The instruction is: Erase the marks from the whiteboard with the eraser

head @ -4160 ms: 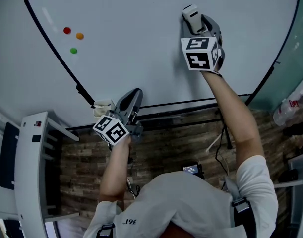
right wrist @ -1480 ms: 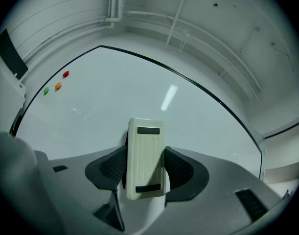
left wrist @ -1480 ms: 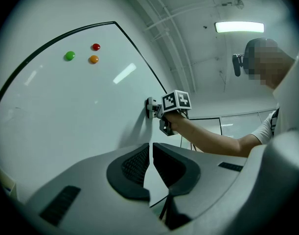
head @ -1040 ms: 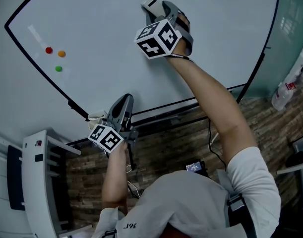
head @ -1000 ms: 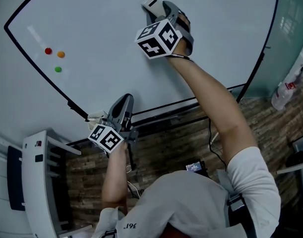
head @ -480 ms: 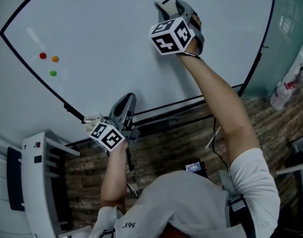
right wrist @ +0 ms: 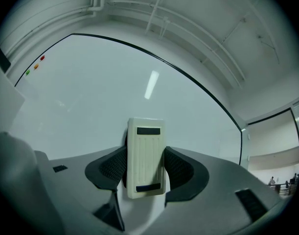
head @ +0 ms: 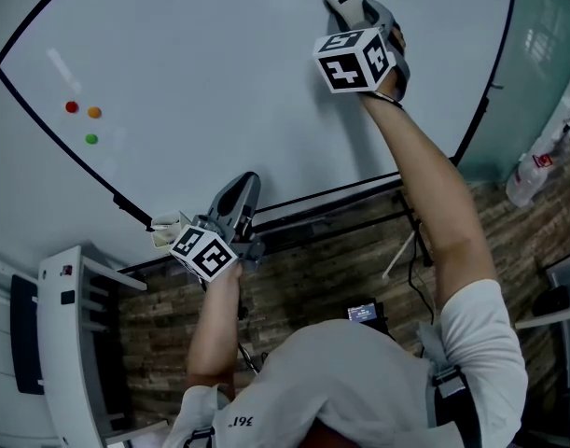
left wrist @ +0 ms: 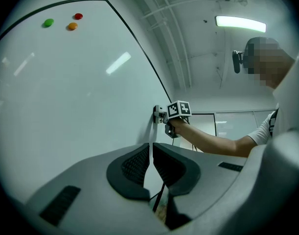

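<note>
Eraser of cream, ribbed plastic [right wrist: 145, 148] stands upright, clamped between the dark textured pads of my right gripper [right wrist: 145, 170]. I hold it flat against the big white, black-framed whiteboard [head: 219, 73], up in the board's upper right part as my head view has it. My left gripper [left wrist: 151, 163] has its jaws closed on each other with nothing between them. It sits low beside the board's bottom edge, well apart from the right one. Three small round magnets, red [head: 72, 107], orange [head: 94, 112] and green [head: 90, 139], cluster near the board's left edge, far from the eraser.
</note>
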The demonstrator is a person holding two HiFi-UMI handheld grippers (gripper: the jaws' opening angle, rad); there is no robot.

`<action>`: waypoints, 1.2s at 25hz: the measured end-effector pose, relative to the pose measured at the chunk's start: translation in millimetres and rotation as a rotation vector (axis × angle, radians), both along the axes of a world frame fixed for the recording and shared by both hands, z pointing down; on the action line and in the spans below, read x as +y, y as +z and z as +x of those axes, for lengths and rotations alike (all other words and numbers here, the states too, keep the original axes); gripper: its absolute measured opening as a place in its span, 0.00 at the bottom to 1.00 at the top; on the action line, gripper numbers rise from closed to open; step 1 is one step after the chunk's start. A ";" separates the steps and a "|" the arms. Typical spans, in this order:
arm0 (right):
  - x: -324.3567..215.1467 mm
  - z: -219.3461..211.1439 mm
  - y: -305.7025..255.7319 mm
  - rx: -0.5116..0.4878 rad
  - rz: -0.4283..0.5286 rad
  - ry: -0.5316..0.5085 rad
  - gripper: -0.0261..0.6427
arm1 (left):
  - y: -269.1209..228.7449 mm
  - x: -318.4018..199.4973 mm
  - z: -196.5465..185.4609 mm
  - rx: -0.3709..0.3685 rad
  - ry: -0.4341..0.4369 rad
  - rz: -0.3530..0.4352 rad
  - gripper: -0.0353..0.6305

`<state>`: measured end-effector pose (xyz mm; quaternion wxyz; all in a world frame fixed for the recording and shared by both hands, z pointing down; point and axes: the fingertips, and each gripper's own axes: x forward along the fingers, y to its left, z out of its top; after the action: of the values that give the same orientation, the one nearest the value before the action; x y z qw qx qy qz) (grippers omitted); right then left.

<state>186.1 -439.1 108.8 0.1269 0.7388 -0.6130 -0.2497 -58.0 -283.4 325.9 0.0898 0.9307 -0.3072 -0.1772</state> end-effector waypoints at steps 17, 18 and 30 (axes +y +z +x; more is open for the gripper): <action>9.8 77.3 17.7 -0.063 -0.027 0.100 0.42 | 8.1 3.6 7.0 0.007 -0.011 -0.016 0.07; 12.3 77.0 19.0 -0.063 -0.025 0.097 0.42 | 9.6 3.6 6.0 0.008 -0.007 -0.013 0.07; 26.9 -5.2 42.0 -0.011 -0.028 -0.046 0.42 | 20.9 8.3 -15.7 0.023 -0.034 -0.054 0.07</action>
<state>180.9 -412.1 150.8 0.1279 0.7241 -0.6338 -0.2400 -73.7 -275.1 346.8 0.1153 0.9205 -0.3265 -0.1809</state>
